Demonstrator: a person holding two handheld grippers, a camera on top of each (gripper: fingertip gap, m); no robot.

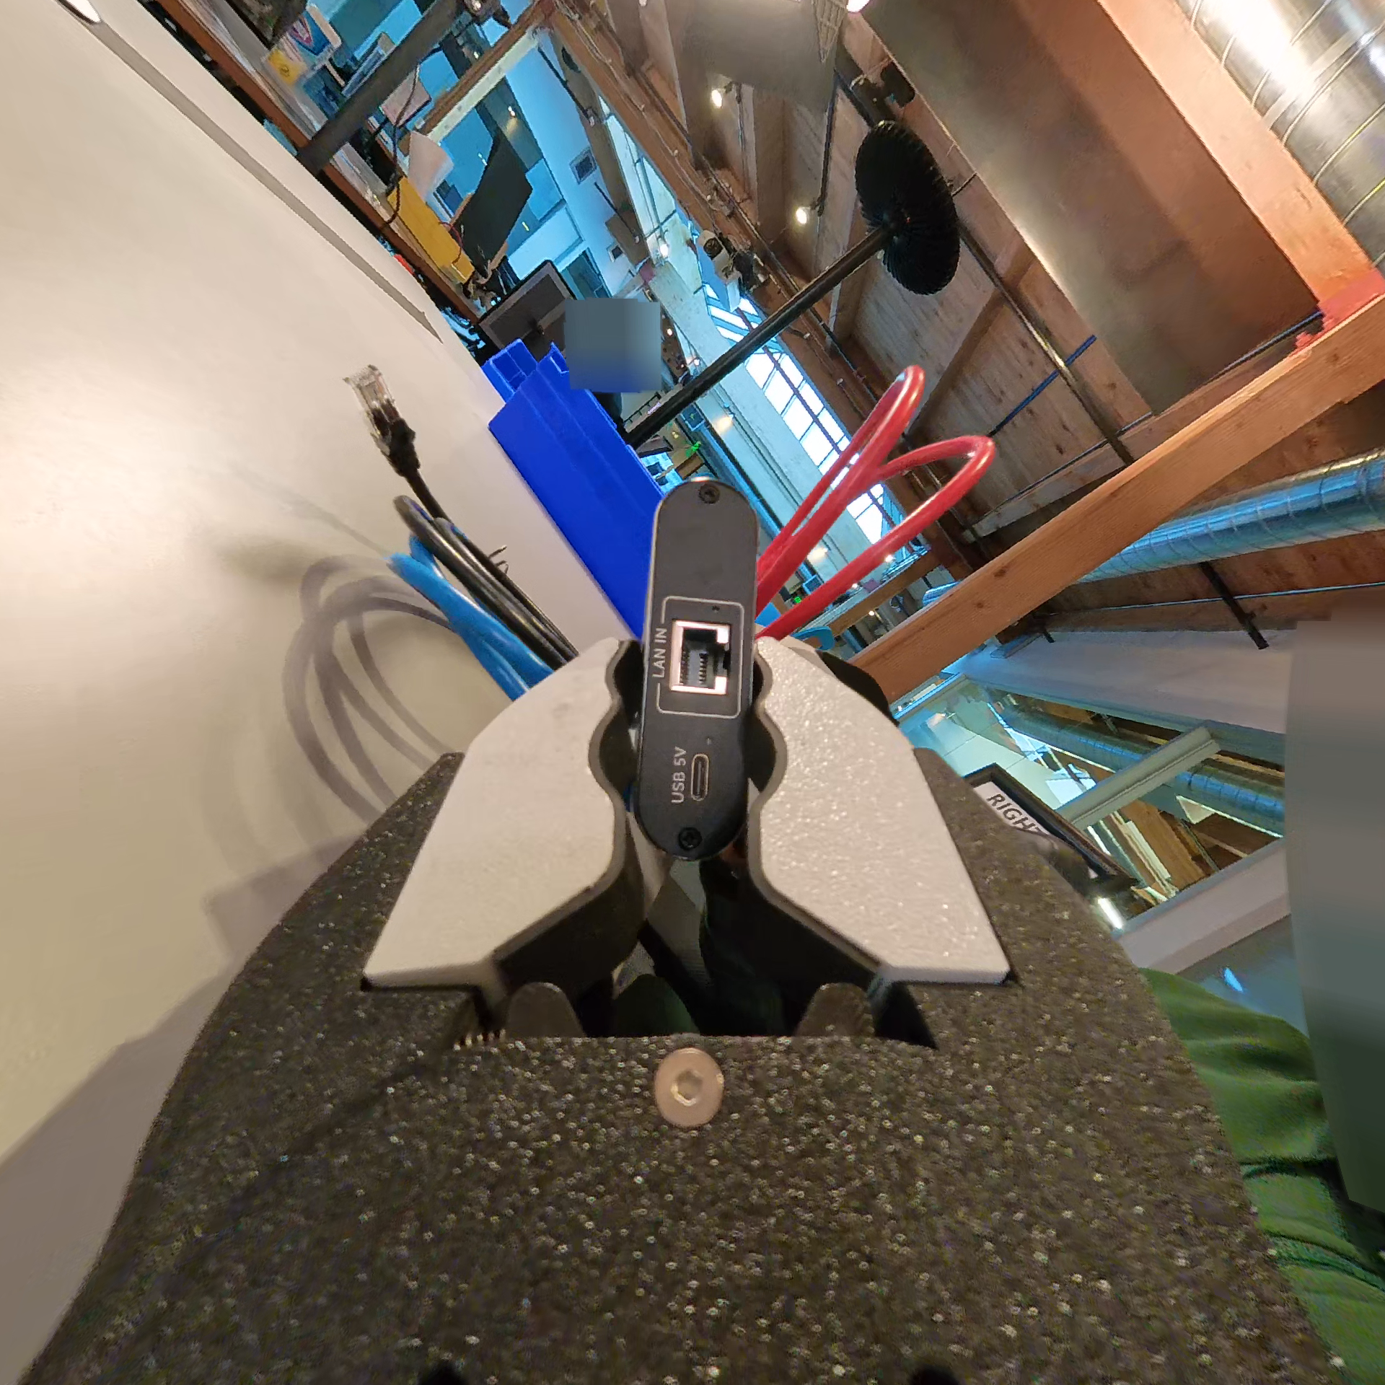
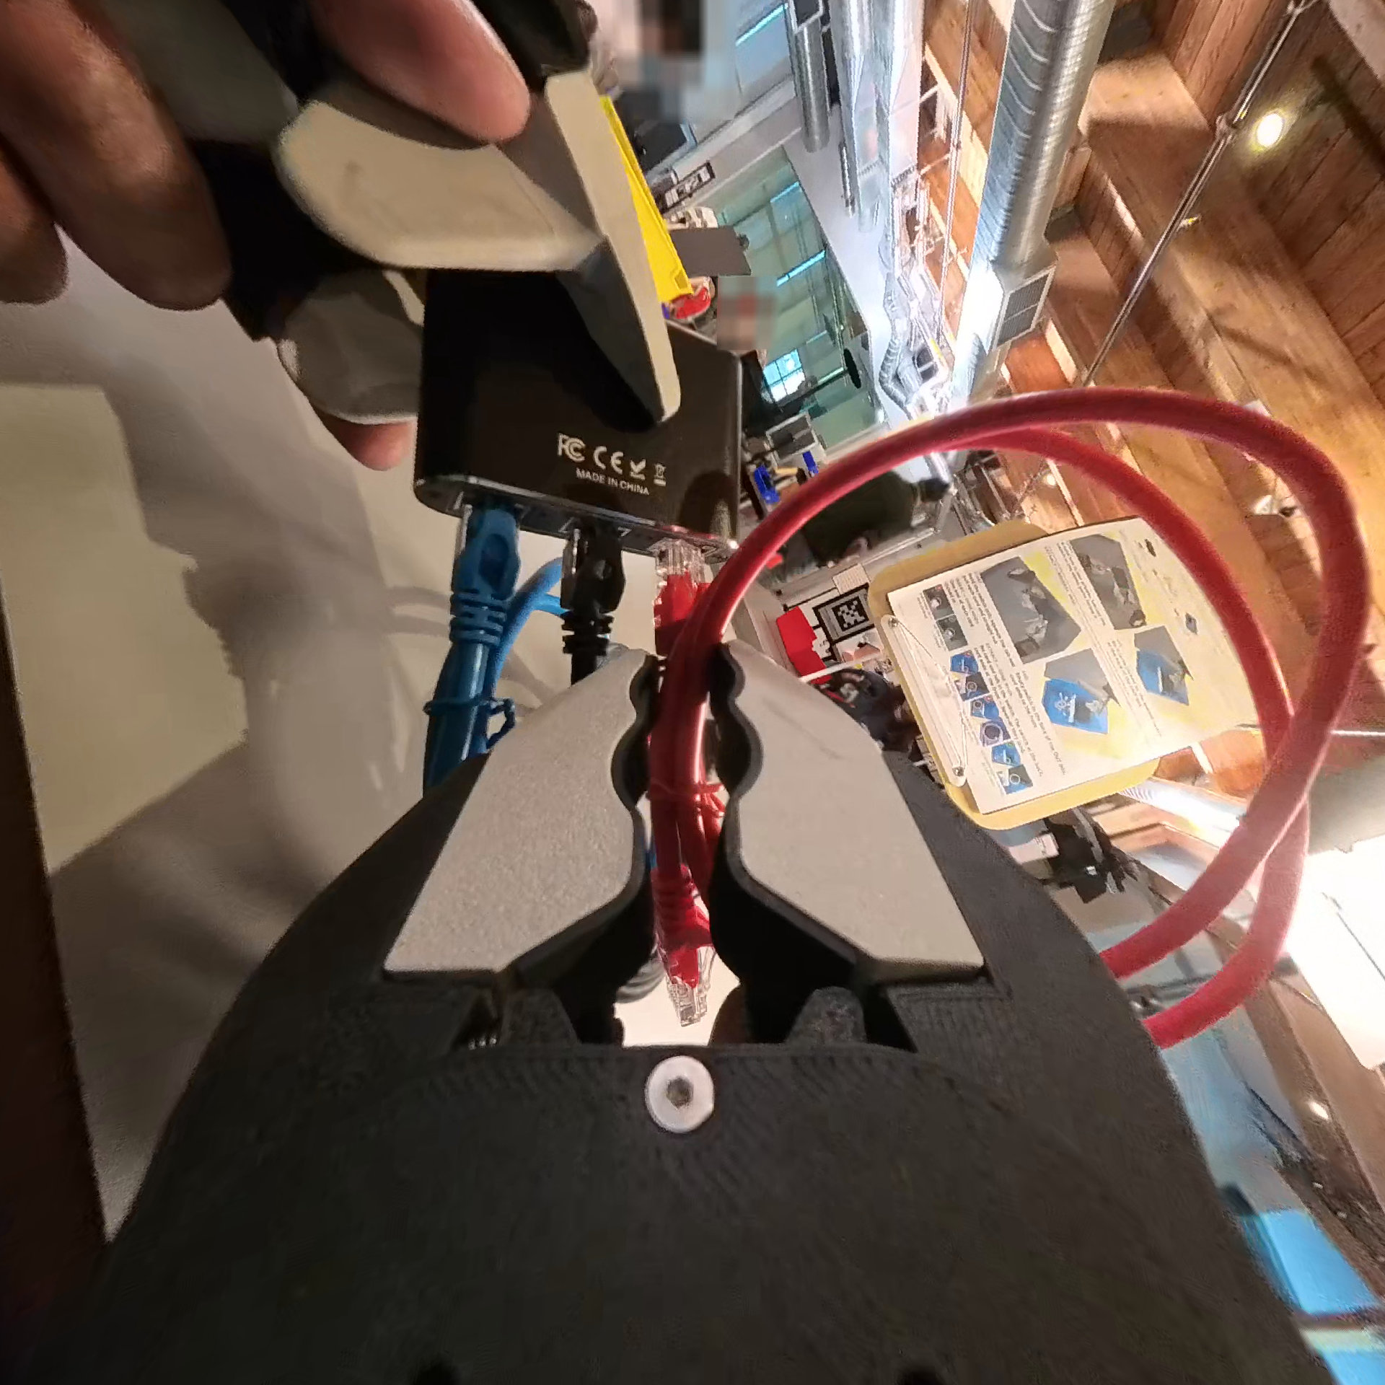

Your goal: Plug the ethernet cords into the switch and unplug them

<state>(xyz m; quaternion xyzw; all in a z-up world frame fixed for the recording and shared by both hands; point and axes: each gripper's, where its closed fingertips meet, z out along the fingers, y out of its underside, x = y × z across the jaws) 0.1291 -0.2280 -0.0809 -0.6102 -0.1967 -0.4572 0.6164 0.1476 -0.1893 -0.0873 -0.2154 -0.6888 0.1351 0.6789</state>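
Note:
My left gripper (image 1: 693,659) is shut on the black switch (image 1: 697,674) and holds it up off the table, with the end face and its two sockets towards the camera. In the right wrist view the switch (image 2: 577,420) hangs from that gripper's fingers (image 2: 622,300), held by a hand. A blue cord (image 2: 487,569) and a black cord (image 2: 592,592) are plugged into its lower edge. My right gripper (image 2: 686,667) is shut on the red cord (image 2: 678,719) just below its plug (image 2: 678,577), which sits at a port; I cannot tell if it is seated. The red cord's other plug (image 2: 686,974) hangs between my fingers.
The white table (image 1: 187,375) lies at the left. The black cord's free plug (image 1: 378,405) and blue cord loops (image 1: 480,622) rest on it. A blue bin (image 1: 569,480) stands behind the switch. Red cord loops (image 2: 1274,599) arch to the right, in front of an instruction sheet (image 2: 1049,659). My right fingertips sit around 5 centimeters from my left ones.

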